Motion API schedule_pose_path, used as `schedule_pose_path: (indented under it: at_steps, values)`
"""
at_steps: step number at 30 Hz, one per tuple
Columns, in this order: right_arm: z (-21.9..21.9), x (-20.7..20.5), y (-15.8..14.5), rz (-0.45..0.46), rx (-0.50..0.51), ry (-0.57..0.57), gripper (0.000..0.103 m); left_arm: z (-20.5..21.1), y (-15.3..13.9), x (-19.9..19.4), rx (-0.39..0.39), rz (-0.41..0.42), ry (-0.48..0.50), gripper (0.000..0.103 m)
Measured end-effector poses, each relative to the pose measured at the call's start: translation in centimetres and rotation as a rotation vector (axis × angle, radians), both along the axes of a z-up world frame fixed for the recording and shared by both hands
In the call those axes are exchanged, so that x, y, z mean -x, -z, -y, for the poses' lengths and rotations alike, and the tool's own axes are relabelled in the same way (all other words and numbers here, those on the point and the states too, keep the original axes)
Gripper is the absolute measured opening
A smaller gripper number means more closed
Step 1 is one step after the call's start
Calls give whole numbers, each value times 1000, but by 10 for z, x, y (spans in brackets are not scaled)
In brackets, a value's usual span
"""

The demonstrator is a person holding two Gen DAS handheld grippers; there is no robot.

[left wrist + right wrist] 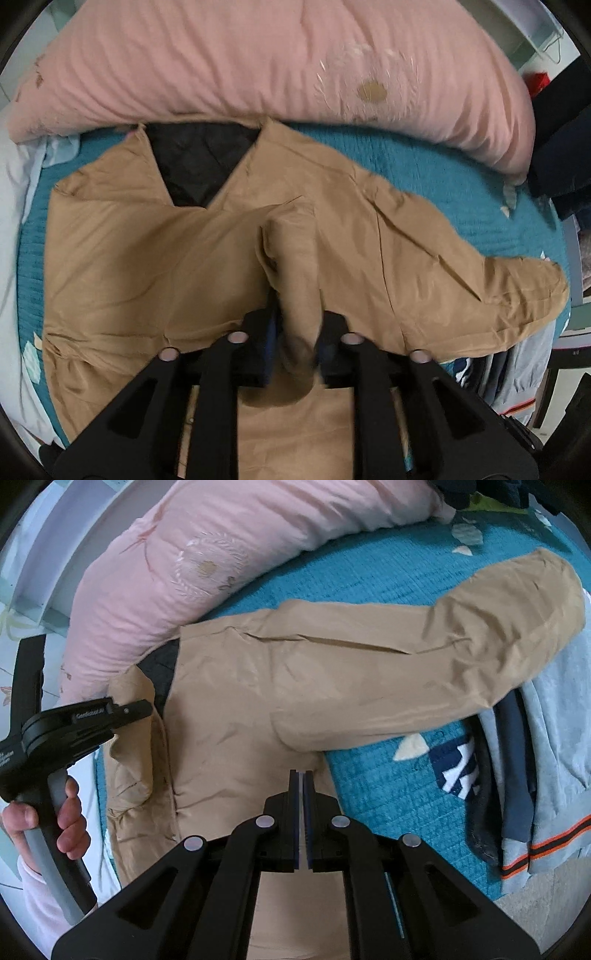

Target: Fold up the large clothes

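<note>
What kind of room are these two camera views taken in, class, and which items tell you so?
Most likely a bedroom: a tan jacket lies on a teal quilted bed cover, beside a rolled pink duvet.

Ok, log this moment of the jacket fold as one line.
stage: folding | tan jacket flat on teal bedspread | left gripper shut on sleeve | right gripper shut, holding nothing
</note>
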State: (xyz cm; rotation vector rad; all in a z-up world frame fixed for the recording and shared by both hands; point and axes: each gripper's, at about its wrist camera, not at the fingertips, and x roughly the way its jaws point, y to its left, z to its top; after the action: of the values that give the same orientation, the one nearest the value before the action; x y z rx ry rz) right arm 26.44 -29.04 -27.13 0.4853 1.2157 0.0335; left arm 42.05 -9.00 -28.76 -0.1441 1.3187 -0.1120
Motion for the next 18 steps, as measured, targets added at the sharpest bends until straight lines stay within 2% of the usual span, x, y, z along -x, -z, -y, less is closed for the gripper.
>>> schedule_pose_path:
  at_steps: [2,3,9,14,18]
  values:
    - [1,1,2,-4,0,1,4,7,0,3,41,2,19,40]
    - [0,2,3,-6,-2,2,4,10,-3,5,47,10,26,43]
    - [-14,-2,-4,-1,6,-22,4,9,-32,14,67,72,63,43]
    - [-33,-14,-12,10,5,-52,5,-33,-47,17,60,98,23,42]
    - [-55,-30,-12,7,-2,-84,6,-83,-43,23,39,83,-28,42]
